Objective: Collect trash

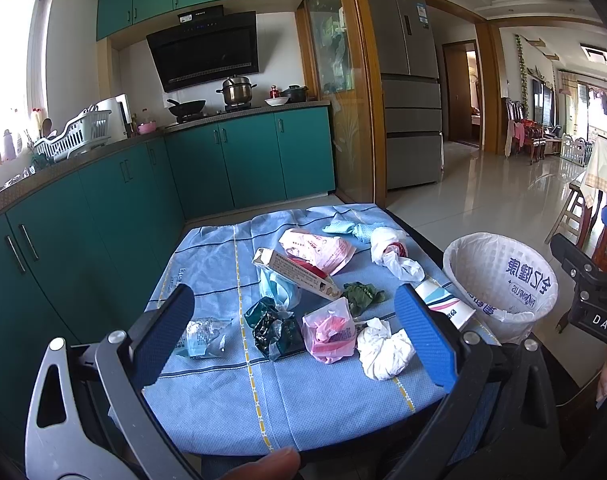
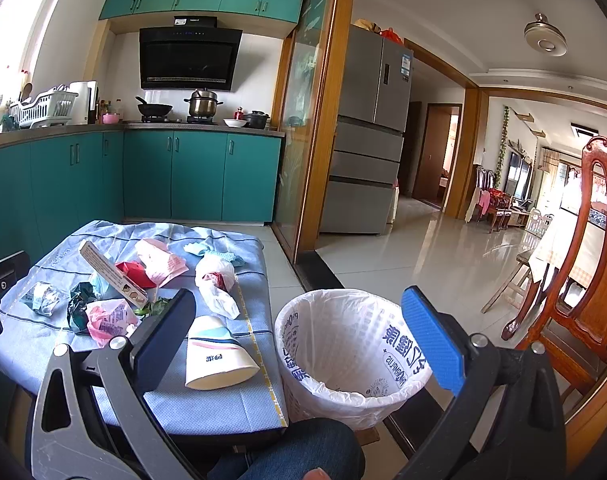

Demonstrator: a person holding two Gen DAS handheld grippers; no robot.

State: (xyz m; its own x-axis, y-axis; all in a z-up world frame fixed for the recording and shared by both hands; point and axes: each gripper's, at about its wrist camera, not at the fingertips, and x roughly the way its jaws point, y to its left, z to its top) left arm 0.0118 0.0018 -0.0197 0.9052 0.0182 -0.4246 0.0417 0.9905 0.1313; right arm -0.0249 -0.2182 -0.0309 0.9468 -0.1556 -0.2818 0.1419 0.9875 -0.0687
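Several pieces of trash lie on a small table under a blue cloth (image 1: 223, 392): a crumpled white tissue (image 1: 385, 350), a pink bag (image 1: 329, 334), a dark green wrapper (image 1: 273, 326), a clear wrapper (image 1: 203, 336), a long carton (image 1: 299, 274) and a paper cup (image 2: 219, 356). A bin lined with a white bag (image 2: 351, 360) stands right of the table. My left gripper (image 1: 299, 340) is open and empty above the near trash. My right gripper (image 2: 303, 340) is open and empty over the bin's near rim.
Teal kitchen cabinets (image 1: 231, 160) run along the left and back. A wooden chair (image 2: 583, 280) stands right of the bin. A fridge (image 2: 367, 132) and tiled floor lie beyond. My knee (image 2: 295, 452) is below the table edge.
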